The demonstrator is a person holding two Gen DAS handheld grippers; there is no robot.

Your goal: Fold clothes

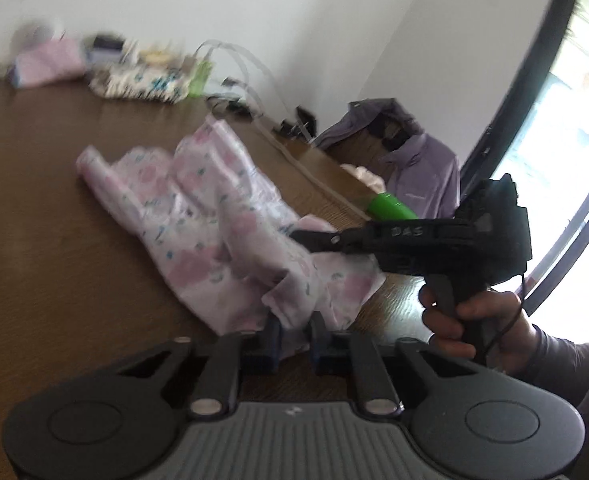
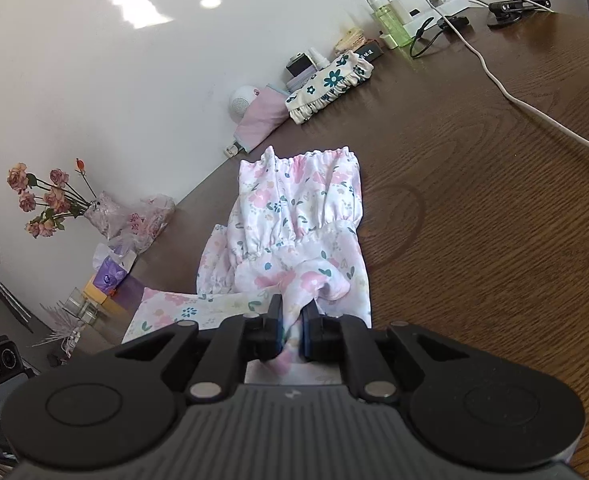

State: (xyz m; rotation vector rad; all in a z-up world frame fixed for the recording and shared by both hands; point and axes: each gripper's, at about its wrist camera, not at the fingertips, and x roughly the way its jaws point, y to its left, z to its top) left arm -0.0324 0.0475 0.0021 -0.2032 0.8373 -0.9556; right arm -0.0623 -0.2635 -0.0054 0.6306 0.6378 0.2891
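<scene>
Pink floral garment (image 2: 298, 220) spread lengthwise on brown wooden table (image 2: 474, 200), elastic waistband at far end, near end bunched and lifted off the surface. Right gripper (image 2: 293, 320) clamped on that bunched near edge, cloth pinched tight between blue pads (image 2: 275, 312), a fold bulging just beyond the tips. Same gripper seen from the left wrist view (image 1: 306, 238): black body roughly level, tips buried in the fabric, a hand (image 1: 466, 320) wrapped round its grip with a grey sleeve behind. Left gripper (image 1: 294, 328) closed down on another crumpled edge of the garment (image 1: 214, 216), cloth caught between its pads (image 1: 273, 326); picture blurred, so exact hold uncertain in detail. Both grips near each other at the near end of the cloth. Along the far wall: cream pouch with dark flowers (image 2: 330, 84), folded pink cloth (image 2: 260, 120) beside it, small white round object (image 2: 243, 100), yellow-green bottle (image 2: 392, 20), white cable (image 2: 514, 92) trailing across the table. Dried roses in a vase (image 2: 50, 204) off to the left. Purple jacket (image 1: 410, 164) draped at the far right beside a window (image 1: 566, 160), green cylinder (image 1: 390, 208) lying near it.
</scene>
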